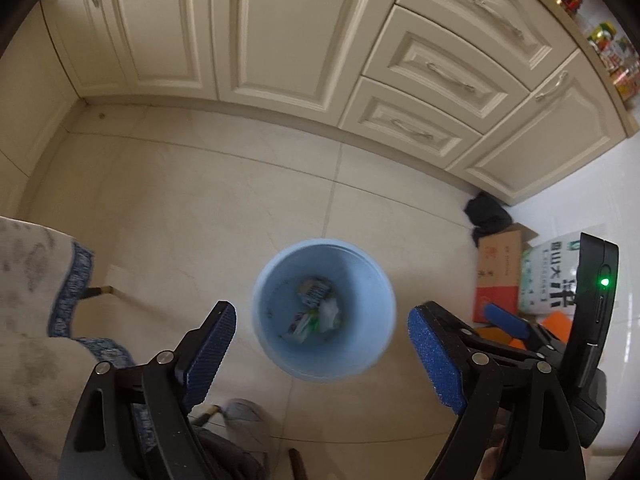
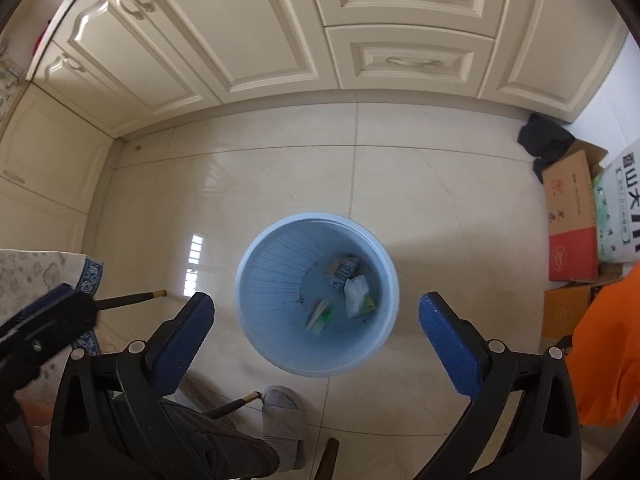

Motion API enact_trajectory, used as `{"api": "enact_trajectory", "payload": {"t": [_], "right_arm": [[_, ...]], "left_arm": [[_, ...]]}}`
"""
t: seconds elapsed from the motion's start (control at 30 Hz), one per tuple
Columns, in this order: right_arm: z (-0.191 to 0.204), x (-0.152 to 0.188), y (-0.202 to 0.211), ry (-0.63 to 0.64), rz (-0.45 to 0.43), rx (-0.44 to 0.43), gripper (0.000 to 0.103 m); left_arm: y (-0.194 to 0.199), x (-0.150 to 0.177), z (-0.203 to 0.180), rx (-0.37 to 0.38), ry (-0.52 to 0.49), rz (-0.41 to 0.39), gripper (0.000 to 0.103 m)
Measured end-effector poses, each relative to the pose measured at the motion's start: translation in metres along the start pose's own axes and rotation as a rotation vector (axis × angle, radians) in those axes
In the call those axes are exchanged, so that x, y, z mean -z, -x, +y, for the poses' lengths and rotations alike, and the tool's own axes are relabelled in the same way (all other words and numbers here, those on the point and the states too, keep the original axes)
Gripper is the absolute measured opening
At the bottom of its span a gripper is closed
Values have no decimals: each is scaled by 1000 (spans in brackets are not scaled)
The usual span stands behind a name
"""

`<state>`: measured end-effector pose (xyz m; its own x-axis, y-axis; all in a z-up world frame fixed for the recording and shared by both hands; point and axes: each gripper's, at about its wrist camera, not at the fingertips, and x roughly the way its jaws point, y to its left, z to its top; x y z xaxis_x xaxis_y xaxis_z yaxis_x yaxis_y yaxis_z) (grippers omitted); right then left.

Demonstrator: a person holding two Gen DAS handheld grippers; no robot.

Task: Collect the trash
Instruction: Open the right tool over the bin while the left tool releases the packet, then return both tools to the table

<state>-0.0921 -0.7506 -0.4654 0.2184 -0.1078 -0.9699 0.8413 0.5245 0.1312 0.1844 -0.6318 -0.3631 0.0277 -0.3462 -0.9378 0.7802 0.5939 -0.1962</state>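
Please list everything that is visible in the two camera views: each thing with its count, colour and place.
bin: one, light blue, on the tiled floor, below both grippers
trash pieces: several, white, green, printed, at the bottom of the bin
cabinets: one run of doors and drawers, cream, along the far wall
cardboard box: one, brown and red, right, by the wall
white bag: one, printed, beside the box
dark cloth: one, black, at the cabinet corner
tablecloth: one, white with blue border, left
foot: one, grey sock, near edge
left gripper: open, empty
right gripper: open, empty
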Motion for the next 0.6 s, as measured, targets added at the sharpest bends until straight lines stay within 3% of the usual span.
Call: {"api": "enact_trajectory", "payload": {"t": [0.13,0.33,0.6], "right_arm": [[0,5,11,-3,-9,-3,103],[14,14,52,11,-69,-23,103],[70,27,140,106,-218,-84,103]], "left_arm": [[23,11,-15,-95,-13,-61,89],[84,51,-29,-135,9,-169,90],[227,145,-16,-116,131,-369,96]]}}
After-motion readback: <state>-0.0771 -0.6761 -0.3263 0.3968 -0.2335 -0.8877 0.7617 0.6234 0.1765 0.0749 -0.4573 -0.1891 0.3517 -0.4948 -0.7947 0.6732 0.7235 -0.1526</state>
